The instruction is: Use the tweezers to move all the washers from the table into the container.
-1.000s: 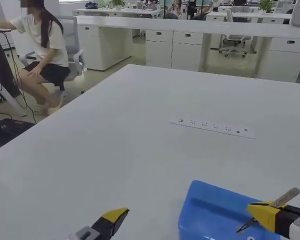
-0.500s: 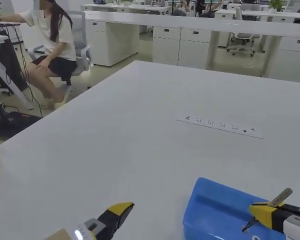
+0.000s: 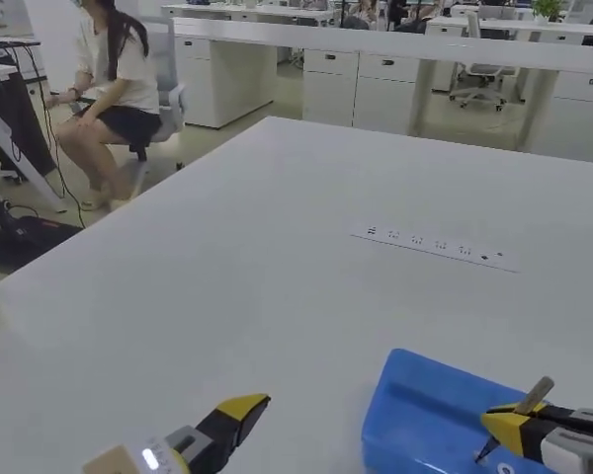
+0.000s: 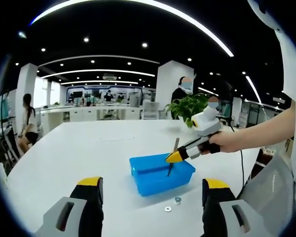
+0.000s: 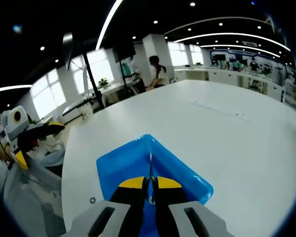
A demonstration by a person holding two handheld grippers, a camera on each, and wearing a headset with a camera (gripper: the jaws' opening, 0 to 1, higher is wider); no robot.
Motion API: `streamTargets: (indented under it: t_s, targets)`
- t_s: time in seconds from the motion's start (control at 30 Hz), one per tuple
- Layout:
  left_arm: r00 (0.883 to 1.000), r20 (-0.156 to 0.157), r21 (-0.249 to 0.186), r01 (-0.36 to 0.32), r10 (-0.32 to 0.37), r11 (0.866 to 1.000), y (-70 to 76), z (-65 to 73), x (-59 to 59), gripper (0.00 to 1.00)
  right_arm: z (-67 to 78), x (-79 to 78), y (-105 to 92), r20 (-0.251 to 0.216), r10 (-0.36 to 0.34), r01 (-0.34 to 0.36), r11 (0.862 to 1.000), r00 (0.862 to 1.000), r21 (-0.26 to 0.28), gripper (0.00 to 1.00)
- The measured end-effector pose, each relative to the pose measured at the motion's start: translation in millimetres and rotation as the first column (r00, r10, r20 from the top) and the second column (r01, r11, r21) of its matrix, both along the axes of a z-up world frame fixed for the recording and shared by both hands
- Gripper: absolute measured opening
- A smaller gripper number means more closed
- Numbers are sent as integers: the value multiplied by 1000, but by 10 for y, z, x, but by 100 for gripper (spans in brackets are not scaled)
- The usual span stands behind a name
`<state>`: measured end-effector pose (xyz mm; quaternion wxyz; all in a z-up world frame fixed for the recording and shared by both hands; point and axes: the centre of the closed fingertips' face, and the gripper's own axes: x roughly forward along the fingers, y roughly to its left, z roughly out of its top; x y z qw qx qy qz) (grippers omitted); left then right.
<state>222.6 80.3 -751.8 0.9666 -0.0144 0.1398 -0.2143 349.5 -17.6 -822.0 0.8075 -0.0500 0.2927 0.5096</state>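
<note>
Washers [image 4: 177,200], two small rings, lie on the white counter [image 3: 227,286] just beside the near corner of the blue container [image 4: 160,173], between it and the left gripper [image 4: 153,185]. In the right gripper view one washer shows as a dark ring on bare counter, between the container and the counter's edge. The container is an open rectangular tray, and whether any washer lies inside it cannot be told. Further across the counter, toward its far edge, a flush power strip [image 3: 435,247] is set into the top, well apart from the container; its markings are too small to read. Beyond the counter a person [image 3: 114,74] sits on a chair beside rows of white desks, and a potted plant [image 4: 187,106] stands behind the counter's far edge. Nothing lies between the grippers and the container. The left gripper's yellow-tipped jaws stand wide apart with nothing between them, above the counter short of the washers. The right gripper [image 5: 150,185], carried by a hand [image 4: 227,141], has its jaws pressed together on the tweezers [image 5: 150,168], whose tips point down over the container's inside. Whether the tips hold a washer cannot be told.
</note>
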Motion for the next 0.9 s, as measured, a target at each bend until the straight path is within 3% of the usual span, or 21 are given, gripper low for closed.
streamTargets:
  t_s: [0.3,0.47,0.9]
  targets:
    - [1000,-4,7,2,-2,1000,-3,-10,-3,83,-26,21,-7,-7,-7,7,1000,1000,-4,3]
    - [1000,-11,15,4,-4,1000,-7,-25,-5,82,-31,18,1,-42,-24,25,1000,999,19,4]
    - [1000,-11,16,6,-6,1000,-7,-29,-8,82,119,-21,-37,-45,-44,47,996,998,72,4]
